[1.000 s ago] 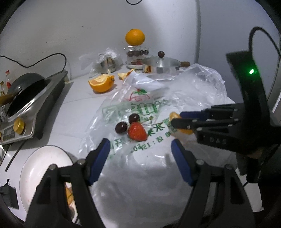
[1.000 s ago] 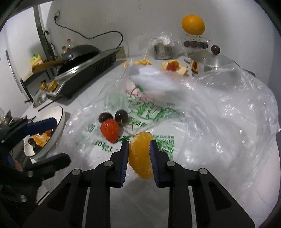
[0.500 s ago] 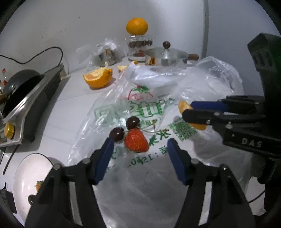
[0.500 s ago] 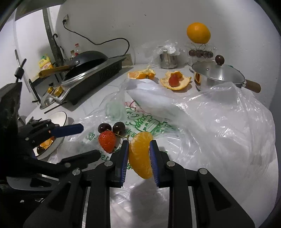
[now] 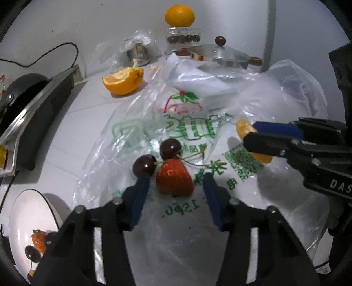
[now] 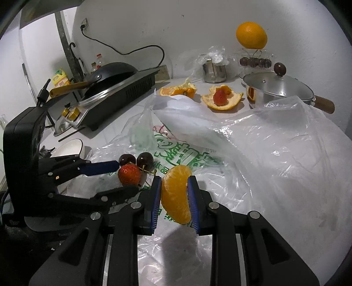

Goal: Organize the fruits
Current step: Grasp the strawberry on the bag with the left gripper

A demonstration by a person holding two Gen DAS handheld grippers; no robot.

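- Closing the left gripper (image 5: 176,187) on the strawberry (image 5: 175,180), which lies on the printed plastic bag (image 5: 198,123) with two dark cherries (image 5: 144,165) touching it at the far side.
- Best done by centring the berry between the blue pads before squeezing further, and keeping the near-left pad off the closest cherry (stems look tangled under the strawberry, so likely to drag along).
- Squeezing gently advised: soft fruit, thin slippery film beneath, easy to pinch the bag together with the berry.
- Jaws just narrowed and standing partly spread, strawberry between them; no clear pad contact on the right side, left pad just beside the berry and brushing the cherry.
- Right gripper (image 6: 175,193) pinching an orange segment (image 6: 176,193) between both pads, held above the bag, clear of the other fruit.
- Probable destination: the white bowl (image 5: 19,211) at lower left, already holding a strawberry piece and a cherry.
- Peeled orange remains (image 5: 123,80), a whole orange (image 5: 180,15) and a lidded pot (image 5: 220,56) well apart at the back.
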